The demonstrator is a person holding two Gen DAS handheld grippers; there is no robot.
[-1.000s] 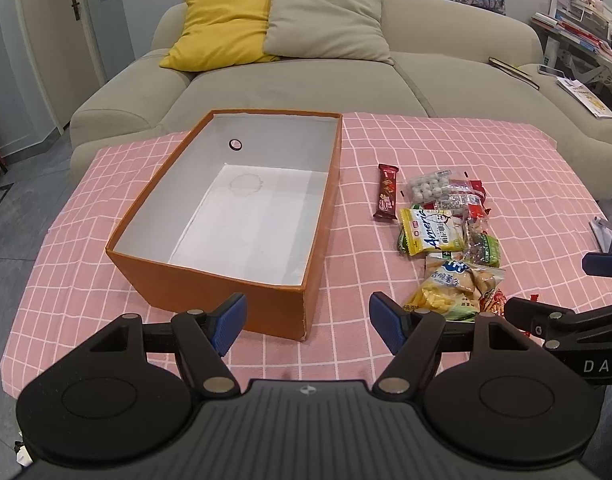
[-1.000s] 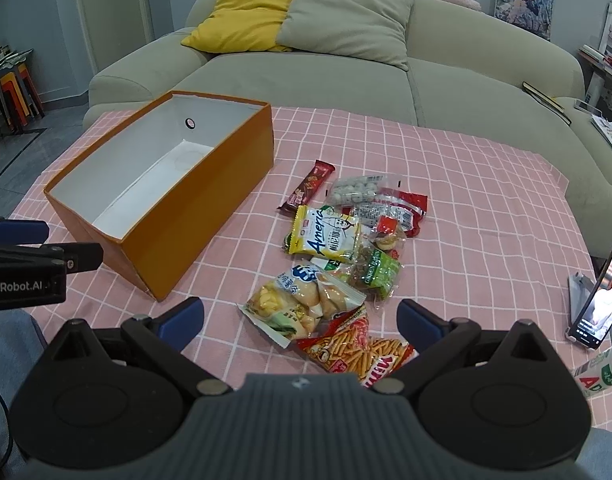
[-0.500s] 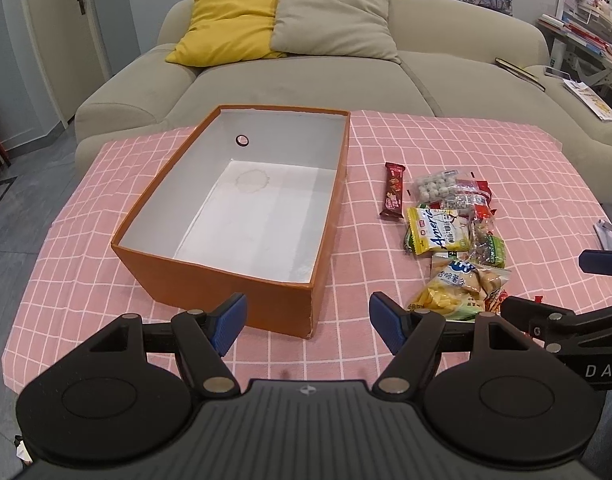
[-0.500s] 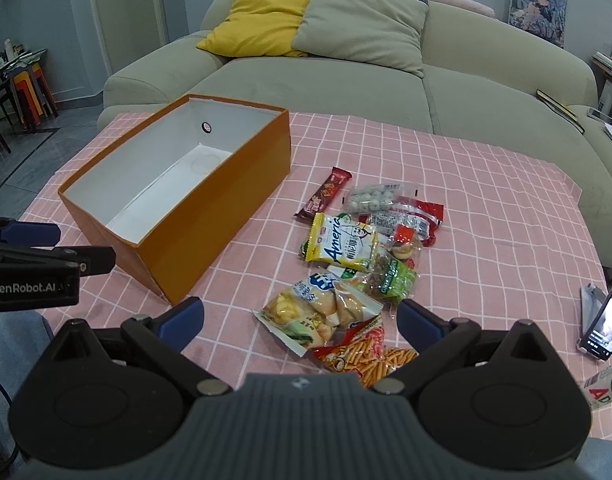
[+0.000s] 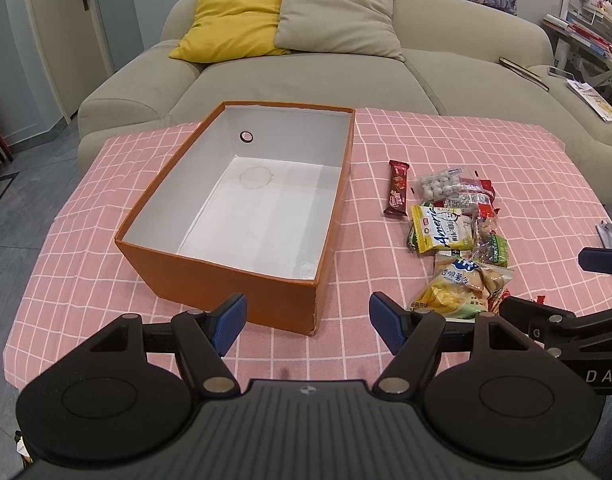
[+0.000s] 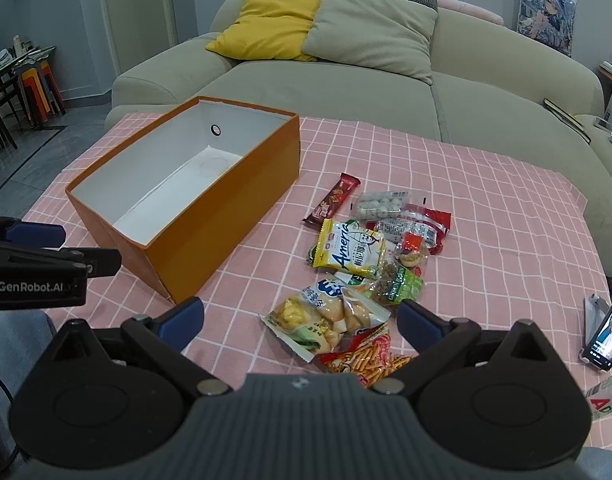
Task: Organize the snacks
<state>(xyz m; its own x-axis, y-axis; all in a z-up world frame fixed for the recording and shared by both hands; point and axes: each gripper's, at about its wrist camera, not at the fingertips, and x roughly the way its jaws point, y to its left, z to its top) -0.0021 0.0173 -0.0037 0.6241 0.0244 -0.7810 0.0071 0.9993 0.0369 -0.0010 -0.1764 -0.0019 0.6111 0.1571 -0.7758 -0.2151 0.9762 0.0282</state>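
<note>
Two grippers are hovering over the worktop, jaws standing wide and gripping nothing.
Beyond the left gripper (image 5: 307, 318), an orange box (image 5: 242, 280) is sitting open and bare inside on the pink checked cloth (image 5: 445, 140); the right gripper (image 6: 300, 318) is hanging above the near end of the snack pile (image 6: 369, 256), which is lying just right of the box, a chocolate bar (image 6: 331, 200) at its far left edge. Farther off, a sofa (image 6: 345, 92) is carrying a yellow cushion (image 6: 270, 24).

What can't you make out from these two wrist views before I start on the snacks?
- Red packet of stick snacks: near end hidden behind the right hand-held gripper; almost wholly hidden in the left view.
- Phone on a stand: cut off by the right view's edge.
- Small print on the yellow-and-green snack bag: too small.
</note>
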